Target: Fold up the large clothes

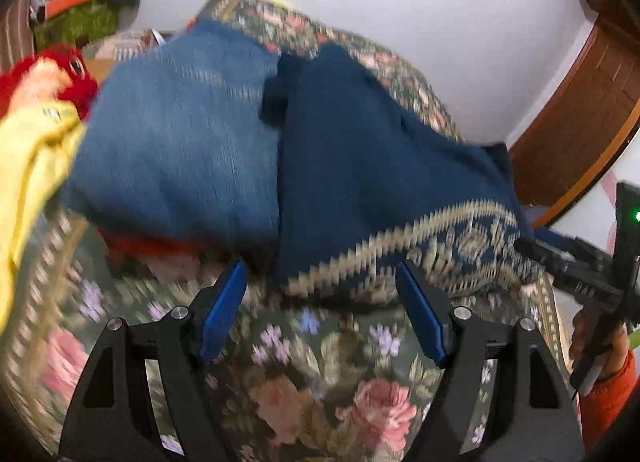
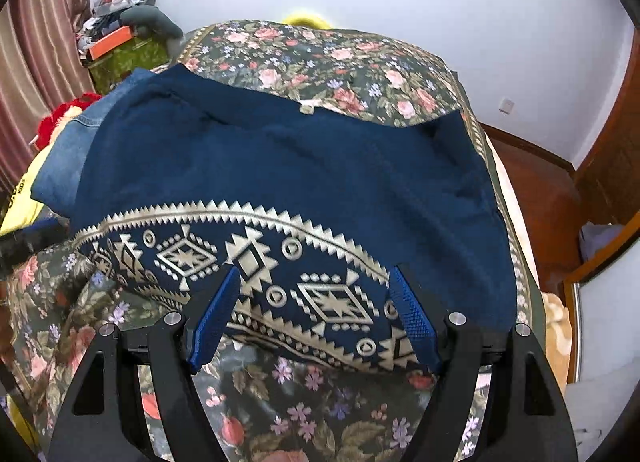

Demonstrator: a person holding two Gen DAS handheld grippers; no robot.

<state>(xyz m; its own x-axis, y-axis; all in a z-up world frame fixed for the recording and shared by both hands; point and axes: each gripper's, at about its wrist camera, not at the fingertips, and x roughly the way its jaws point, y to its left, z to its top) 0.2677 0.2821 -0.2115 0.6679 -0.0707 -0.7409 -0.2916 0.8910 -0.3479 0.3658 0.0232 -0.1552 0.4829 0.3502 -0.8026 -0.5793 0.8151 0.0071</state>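
Both pairs of jaws are standing wide with nothing between the pads: the left gripper (image 1: 320, 298) is hanging over the floral bedspread (image 1: 320, 374) just short of the near hem, and the right gripper (image 2: 314, 314) is hovering over the patterned border (image 2: 256, 262) of the navy garment (image 2: 280, 166), its pads not pressing on the cloth.

That navy garment is lying spread across the middle of the bed, its cream geometric band along the near edge and its plain body running toward the far side. To its left a lighter denim piece (image 1: 176, 134) is lying partly under it, and further left a yellow cloth (image 1: 28, 166) and something red and fluffy (image 1: 68, 74) are sitting in a heap.

By my reading the folding is only starting. The navy garment is looking flat and roughly smoothed, with no crease or doubled layer showing, so every fold is still waiting. The likely next step is gripping the near hem at two points. The other clothes are also looking unfolded.
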